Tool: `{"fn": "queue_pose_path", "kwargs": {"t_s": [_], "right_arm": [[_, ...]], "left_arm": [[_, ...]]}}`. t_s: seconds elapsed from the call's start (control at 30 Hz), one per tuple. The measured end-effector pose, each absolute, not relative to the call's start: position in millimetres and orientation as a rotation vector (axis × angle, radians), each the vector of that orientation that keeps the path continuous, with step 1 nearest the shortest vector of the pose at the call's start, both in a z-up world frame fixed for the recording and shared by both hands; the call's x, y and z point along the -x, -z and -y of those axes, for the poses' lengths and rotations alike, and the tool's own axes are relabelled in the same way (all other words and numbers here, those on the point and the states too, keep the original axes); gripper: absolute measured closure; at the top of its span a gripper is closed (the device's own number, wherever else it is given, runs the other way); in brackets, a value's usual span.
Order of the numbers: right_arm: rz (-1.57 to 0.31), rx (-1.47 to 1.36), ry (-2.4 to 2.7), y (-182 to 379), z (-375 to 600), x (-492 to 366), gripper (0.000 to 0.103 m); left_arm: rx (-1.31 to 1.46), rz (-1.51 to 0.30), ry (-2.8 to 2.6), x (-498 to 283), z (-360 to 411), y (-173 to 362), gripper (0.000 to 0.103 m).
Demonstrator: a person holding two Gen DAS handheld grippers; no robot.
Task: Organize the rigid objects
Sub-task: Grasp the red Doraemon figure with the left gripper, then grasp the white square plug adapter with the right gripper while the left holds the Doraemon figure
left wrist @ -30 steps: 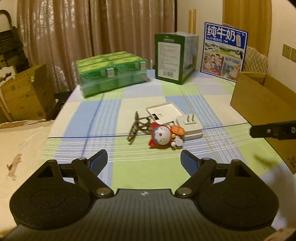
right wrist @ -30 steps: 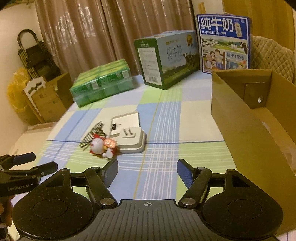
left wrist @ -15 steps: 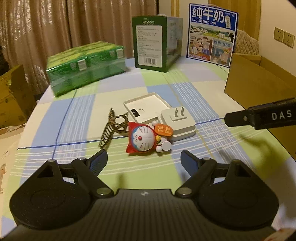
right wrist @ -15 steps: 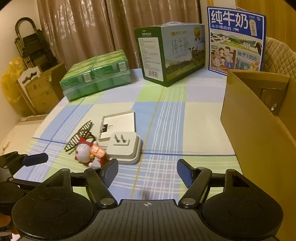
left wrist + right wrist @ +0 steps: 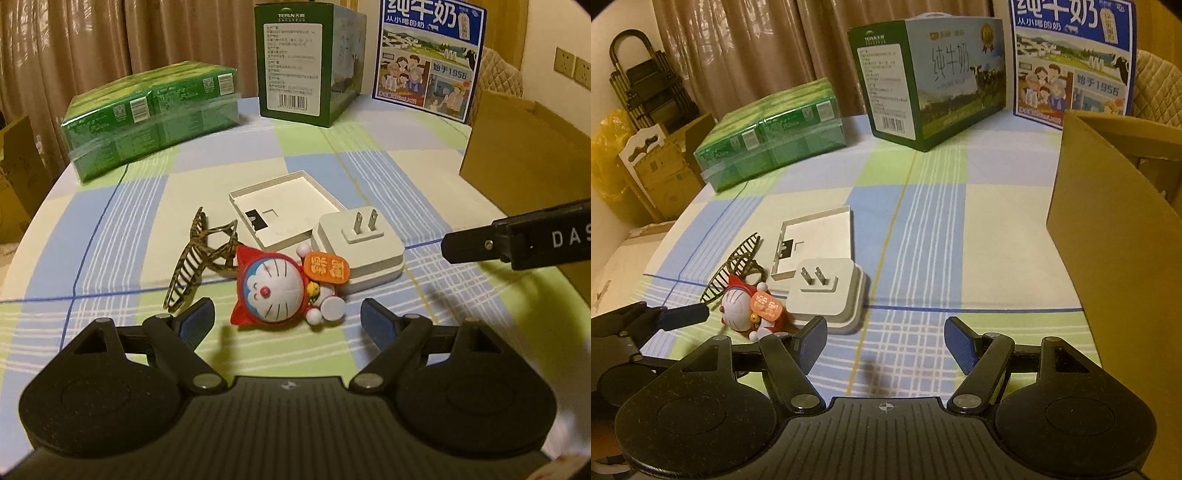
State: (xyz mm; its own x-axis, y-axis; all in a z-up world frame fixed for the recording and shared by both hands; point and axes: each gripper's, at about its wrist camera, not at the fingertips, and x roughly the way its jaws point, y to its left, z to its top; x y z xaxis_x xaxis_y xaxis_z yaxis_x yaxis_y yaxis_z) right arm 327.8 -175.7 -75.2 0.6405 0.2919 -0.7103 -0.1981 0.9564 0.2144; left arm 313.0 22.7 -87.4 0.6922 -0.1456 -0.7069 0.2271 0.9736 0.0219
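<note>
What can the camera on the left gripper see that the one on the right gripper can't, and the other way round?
Only the left wrist view shows the wall sockets. Only the right wrist view shows the folded black trolley, the yellow bag and the cow picture on the green milk carton. Both show the Doraemon figure, white plug adapter, hair claw, shallow white box lid, green pack, blue milk box and cardboard box.

Toy (image 5: 275, 291) nearest on table (image 5: 369, 155); clip (image 5: 199, 254) left of toy, charger (image 5: 360, 247) right, tray (image 5: 282, 206) behind; cartons (image 5: 147, 118) far behind-left; box (image 5: 517, 162) far right.
</note>
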Motion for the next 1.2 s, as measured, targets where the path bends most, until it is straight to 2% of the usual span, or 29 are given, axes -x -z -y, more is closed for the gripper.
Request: {"fn": "queue_pose_path", "kwargs": {"t_s": [0.37, 0.47, 0.6, 1.2], "right_arm": [[-0.850, -0.159, -0.276, 78, 180, -336, 0.036], [-0.848, -0.162, -0.279, 78, 181, -336, 0.036], [-0.848, -0.166, -0.280, 78, 180, -336, 0.036], [-0.841, -0.158, -0.328, 85, 168, -339, 0.036]], "left_arm": [[-0.125, -0.779, 0.198, -329, -16, 97, 0.021], [-0.119, -0.779, 0.193, -331, -15, 97, 0.029], [-0.099, -0.788, 0.189, -333, -19, 98, 0.034], [-0.103, -0.821, 0.180, -331, -40, 84, 0.038]]}}
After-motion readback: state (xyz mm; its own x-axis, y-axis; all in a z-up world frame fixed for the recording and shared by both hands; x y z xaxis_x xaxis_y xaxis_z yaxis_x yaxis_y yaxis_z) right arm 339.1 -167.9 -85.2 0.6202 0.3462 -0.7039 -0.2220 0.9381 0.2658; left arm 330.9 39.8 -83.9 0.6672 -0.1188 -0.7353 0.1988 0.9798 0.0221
